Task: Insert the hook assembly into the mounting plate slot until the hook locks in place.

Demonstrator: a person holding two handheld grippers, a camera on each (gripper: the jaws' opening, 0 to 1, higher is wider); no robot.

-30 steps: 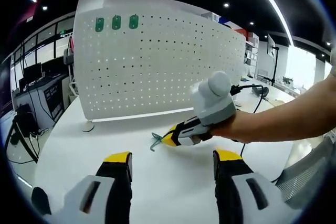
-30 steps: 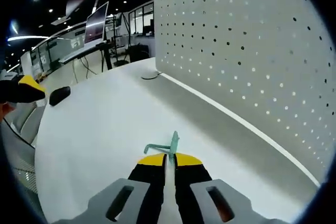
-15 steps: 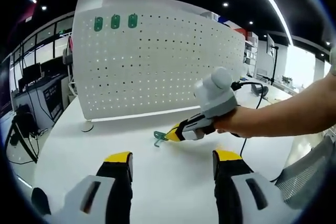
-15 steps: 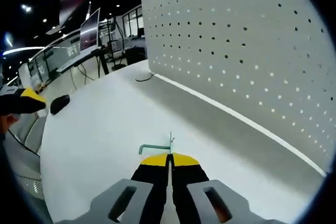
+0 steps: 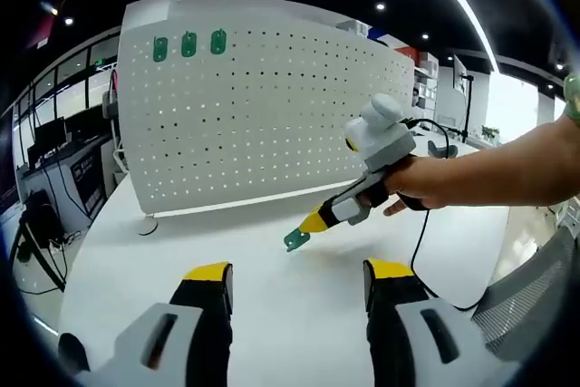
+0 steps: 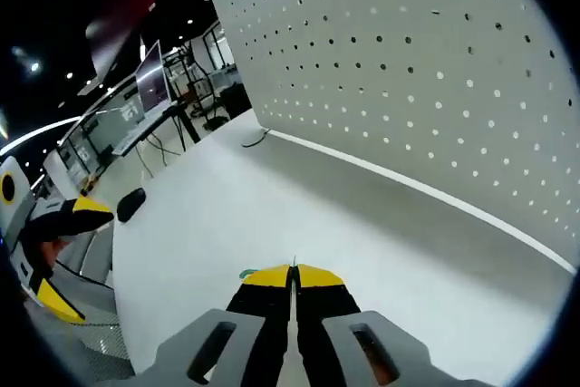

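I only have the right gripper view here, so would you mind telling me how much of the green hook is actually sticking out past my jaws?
Observer: In the left gripper view, the green hook juts clear beyond the right gripper, its flat end hanging above the table.
Operator: Thank you. Is the left gripper busy with anything?
Observer: No. The left gripper has its jaws wide apart with nothing between them.
Operator: And are there hooks on the pegboard already?
Observer: Yes, three green hooks sit side by side near the top corner of the pegboard; from the left gripper view, the whole row is plain to see.
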